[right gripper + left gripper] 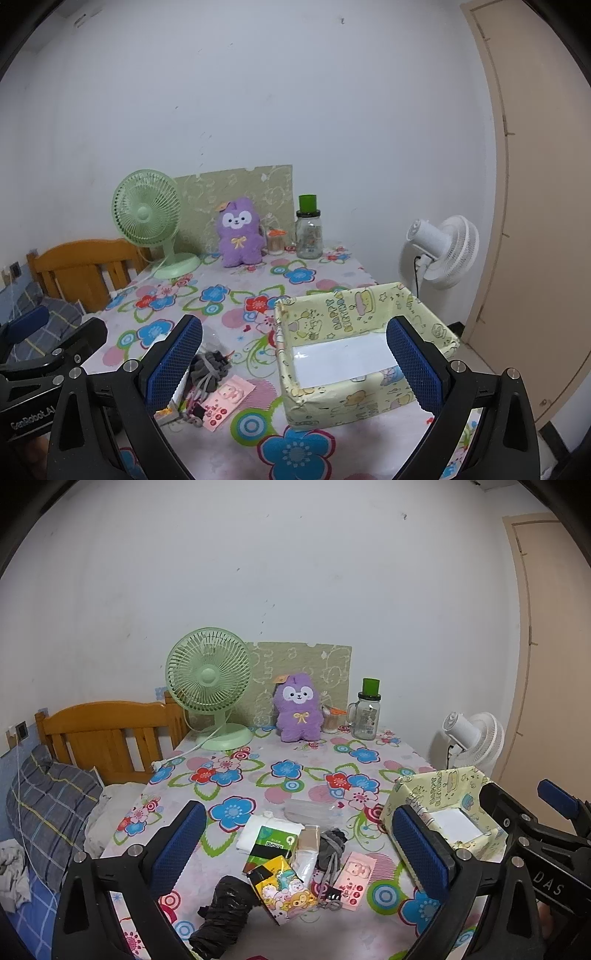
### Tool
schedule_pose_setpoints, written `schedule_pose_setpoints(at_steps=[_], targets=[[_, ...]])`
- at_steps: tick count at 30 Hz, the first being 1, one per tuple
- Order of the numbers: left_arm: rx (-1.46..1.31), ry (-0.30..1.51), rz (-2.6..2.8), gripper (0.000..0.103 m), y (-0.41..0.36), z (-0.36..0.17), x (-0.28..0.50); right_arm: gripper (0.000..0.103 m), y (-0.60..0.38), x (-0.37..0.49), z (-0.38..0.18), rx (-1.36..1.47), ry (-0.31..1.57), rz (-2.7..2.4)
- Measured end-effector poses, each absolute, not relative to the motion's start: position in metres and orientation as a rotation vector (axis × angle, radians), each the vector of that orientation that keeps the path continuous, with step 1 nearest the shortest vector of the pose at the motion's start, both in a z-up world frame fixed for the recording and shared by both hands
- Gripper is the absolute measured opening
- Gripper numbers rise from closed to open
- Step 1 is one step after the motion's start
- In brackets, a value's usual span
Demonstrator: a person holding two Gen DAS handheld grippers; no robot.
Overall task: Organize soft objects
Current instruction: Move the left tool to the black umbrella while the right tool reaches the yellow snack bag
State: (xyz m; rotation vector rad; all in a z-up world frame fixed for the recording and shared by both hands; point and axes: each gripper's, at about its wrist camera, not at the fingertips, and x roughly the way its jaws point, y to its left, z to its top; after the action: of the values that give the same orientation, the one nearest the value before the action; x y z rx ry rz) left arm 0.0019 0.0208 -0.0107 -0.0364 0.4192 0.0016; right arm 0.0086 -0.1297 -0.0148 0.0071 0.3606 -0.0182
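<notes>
Pile of small soft items [295, 864], lower centre of left view, on floral tablecloth [236, 775]: untouched. Yellow box [354, 402], centre-right of right view: holds only white liner. Left gripper [299, 853], right gripper [295, 365]: both spread, holding nothing. Sorting apparently unstarted.

A plain white wall [295, 572], lightly scuffed, backs the counter [258, 775] with its flowered cloth. A beige door [535, 221] stands at the right. At the left, a wooden headboard [107, 734] rises beside a plaid pillow [48, 812]. A white standing fan [439, 251] is near the door.
</notes>
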Motion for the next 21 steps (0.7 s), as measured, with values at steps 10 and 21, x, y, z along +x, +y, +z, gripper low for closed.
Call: schedule_pose_setpoints(at_steps=[10, 21], targets=[[-0.034, 0.483, 0.029, 0.092, 0.045, -0.027, 0.016, 0.094, -0.109, 0.029, -0.031, 0.029, 0.418, 0.022], [-0.025, 0.572, 0.038, 0.088, 0.074, -0.056, 0.027, 0.093, -0.066, 0.049, -0.058, -0.007, 0.490, 0.081]])
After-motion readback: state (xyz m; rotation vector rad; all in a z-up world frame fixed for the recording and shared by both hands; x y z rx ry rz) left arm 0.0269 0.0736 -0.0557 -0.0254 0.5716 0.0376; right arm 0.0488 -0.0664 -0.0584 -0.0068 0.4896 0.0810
